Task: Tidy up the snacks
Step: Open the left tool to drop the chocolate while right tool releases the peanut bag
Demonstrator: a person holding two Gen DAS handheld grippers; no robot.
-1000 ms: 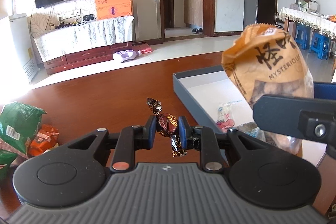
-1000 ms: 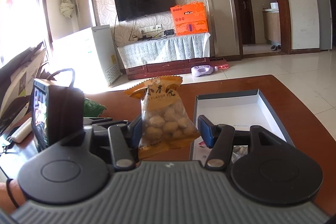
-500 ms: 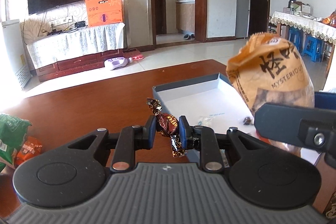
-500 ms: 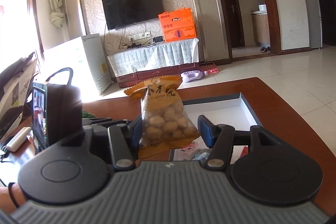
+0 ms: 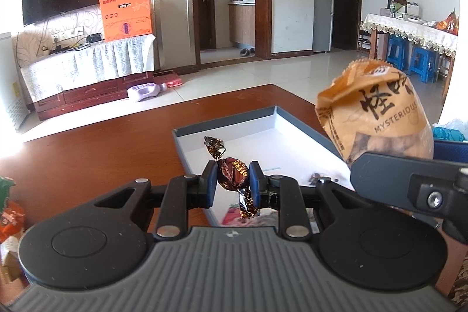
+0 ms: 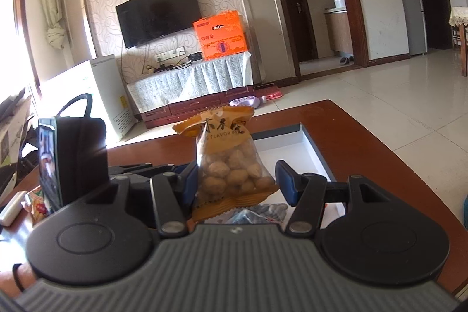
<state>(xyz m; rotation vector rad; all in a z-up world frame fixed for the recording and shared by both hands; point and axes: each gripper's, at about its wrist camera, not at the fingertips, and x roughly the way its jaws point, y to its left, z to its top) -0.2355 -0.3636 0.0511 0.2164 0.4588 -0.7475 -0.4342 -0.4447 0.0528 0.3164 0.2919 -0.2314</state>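
Fingers (image 5: 213,183) of left gripper (image 5: 233,184): clamped on brown foil-wrapped candy (image 5: 232,177) (long axis upright), directly above shallow grey white-lined box (image 5: 301,141); right gripper (image 6: 236,180) clasps orange peanut packet (image 6: 231,165).

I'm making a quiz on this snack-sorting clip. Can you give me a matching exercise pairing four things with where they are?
Things:
1. brown candy
2. orange peanut bag
3. grey tray
4. green packet

Places:
A. on the table, at the left edge of the left view
B. in the right gripper
C. open on the table ahead
D. in the left gripper

Pairs: 1-D, 2-B, 3-C, 4-A
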